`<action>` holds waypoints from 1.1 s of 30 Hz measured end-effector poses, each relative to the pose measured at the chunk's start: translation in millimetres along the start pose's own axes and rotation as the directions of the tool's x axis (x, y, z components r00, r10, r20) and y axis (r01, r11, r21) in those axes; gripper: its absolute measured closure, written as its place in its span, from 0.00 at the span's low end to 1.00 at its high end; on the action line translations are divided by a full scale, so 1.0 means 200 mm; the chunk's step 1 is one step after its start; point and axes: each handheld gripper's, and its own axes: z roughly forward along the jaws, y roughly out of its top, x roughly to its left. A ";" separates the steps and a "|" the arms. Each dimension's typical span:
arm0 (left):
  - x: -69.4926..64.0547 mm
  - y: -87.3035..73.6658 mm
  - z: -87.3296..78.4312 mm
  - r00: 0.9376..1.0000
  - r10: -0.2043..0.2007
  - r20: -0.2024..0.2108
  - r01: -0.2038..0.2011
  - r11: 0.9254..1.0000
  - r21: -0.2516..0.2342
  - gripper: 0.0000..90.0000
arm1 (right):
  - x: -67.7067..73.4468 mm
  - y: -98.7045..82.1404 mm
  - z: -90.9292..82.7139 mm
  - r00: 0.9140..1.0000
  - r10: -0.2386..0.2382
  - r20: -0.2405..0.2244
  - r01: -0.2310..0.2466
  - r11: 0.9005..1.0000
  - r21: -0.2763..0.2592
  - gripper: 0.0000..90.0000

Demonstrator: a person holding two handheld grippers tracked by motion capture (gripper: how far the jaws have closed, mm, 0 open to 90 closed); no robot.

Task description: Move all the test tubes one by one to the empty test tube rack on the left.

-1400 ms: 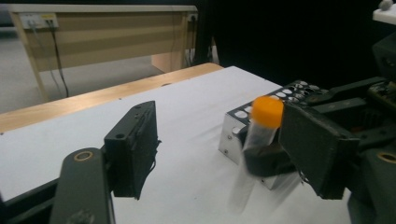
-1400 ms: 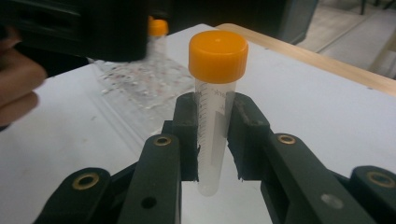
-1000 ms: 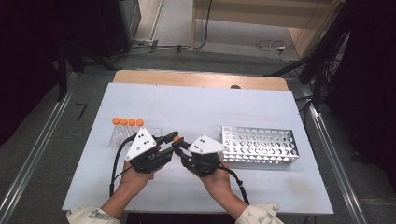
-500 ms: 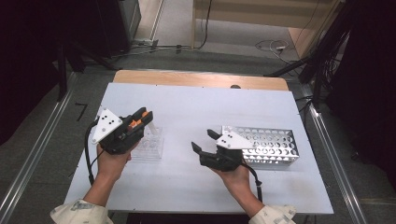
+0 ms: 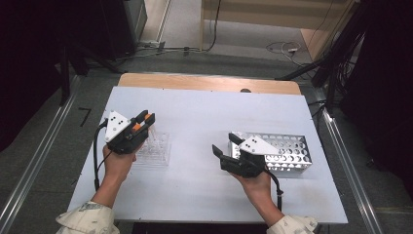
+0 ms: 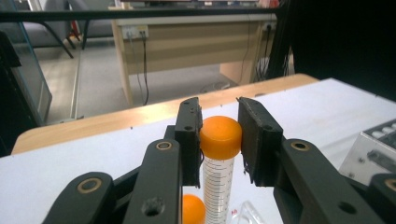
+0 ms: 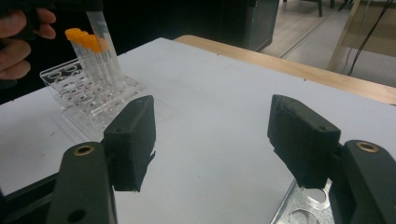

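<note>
Orange-capped tube (image 6: pixel 219 154) clamped (upright) between left hand-held gripper (image 6: pixel 219 140) jaws.

We carry two black hand-held grippers, the left gripper (image 5: pixel 146 119) and the right gripper (image 5: pixel 224 145), each topped by a grey three-cornered plate dotted with dark screws and trailing a black cable. Our jaws are blocky black pads on arms with brass-ringed pivot holes. We wear pale, patterned sleeves (image 5: pixel 87 219), seen at the frame's lower edge.

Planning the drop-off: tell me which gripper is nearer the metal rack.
Right. The right gripper sits at the metal rack's near end; the left gripper is far across the table, over the clear rack.
</note>
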 end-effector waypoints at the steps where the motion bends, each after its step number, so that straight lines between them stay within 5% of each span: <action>1: 0.00 -0.01 0.01 1.000 0.002 -0.001 -0.002 1.000 0.008 0.78 | 0.00 0.00 0.00 1.000 0.000 0.000 0.000 1.000 0.000 0.34; 8: -0.03 -0.11 0.05 0.999 0.032 -0.006 -0.032 0.997 0.067 0.77 | -0.01 0.00 -0.02 1.000 0.004 0.009 -0.004 1.000 -0.002 0.35; 12: -0.04 -0.13 0.04 0.998 0.059 -0.023 -0.058 0.996 0.062 0.76 | -0.03 -0.01 -0.03 1.000 0.007 0.015 -0.007 1.000 -0.004 0.35; 17: -0.05 -0.10 0.01 0.998 0.065 -0.023 -0.064 0.997 0.042 0.42 | -0.05 -0.01 -0.05 1.000 0.015 0.027 -0.015 1.000 -0.007 0.35; 21: -0.03 -0.07 -0.07 0.999 0.000 -0.048 0.001 1.000 0.020 0.26 | -0.10 -0.03 -0.09 0.998 0.021 0.051 -0.020 1.000 -0.019 0.34; 26: 0.03 -0.11 -0.21 0.992 -0.079 -0.097 0.081 0.996 0.021 0.20 | -0.21 -0.08 -0.18 0.993 0.040 0.109 -0.037 0.999 -0.028 0.31; 33: 0.14 -0.21 -0.42 0.978 -0.099 -0.182 0.107 0.994 0.036 0.19 | -0.39 -0.16 -0.36 0.973 0.076 0.216 -0.071 0.997 -0.031 0.28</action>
